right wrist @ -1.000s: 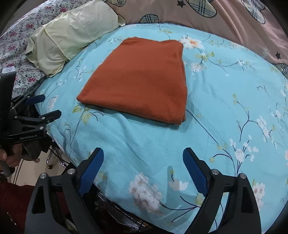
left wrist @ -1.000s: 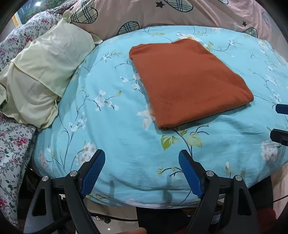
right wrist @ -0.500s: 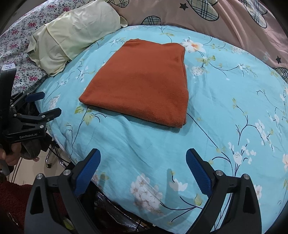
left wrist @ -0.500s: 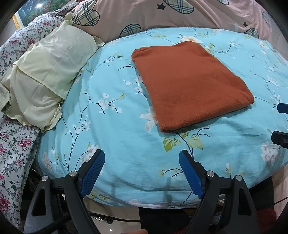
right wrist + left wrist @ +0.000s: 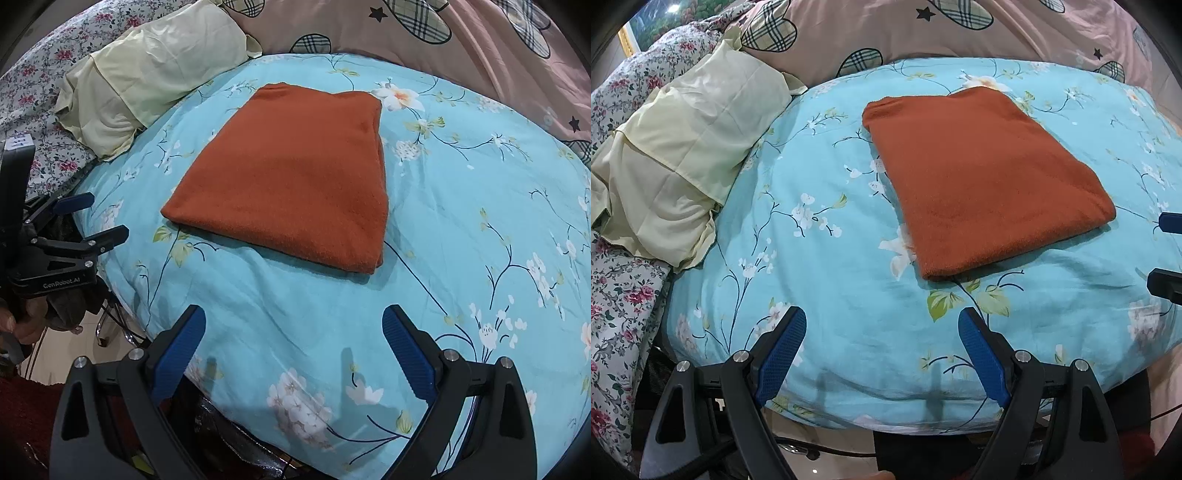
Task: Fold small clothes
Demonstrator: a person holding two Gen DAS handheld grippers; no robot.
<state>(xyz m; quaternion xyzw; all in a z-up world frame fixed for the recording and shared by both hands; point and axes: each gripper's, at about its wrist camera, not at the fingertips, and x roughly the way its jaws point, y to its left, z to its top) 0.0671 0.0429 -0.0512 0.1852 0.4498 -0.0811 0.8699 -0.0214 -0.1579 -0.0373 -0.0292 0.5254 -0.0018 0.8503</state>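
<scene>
Both grippers slightly back, left gripper (image 5: 882,332) and right gripper (image 5: 293,332) agape, empty; folded orange garment (image 5: 982,173) unobstructed, pale pillow (image 5: 683,147) beside.

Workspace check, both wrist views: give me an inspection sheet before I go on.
Surface: blue floral quilt, lightly wrinkled.
Job's things: orange garment, folded into a flat rectangle, lying on the quilt, touched by neither gripper.
Clutter: pale yellow pillowcase, crumpled at the quilt's left edge, apart from the garment.
Grippers: left gripper open, empty, over the near edge; right gripper open, empty.
Cables: dark cable below the bed edge.
Surroundings: pink plaid-heart bedding behind; rose-print fabric at left.
</scene>
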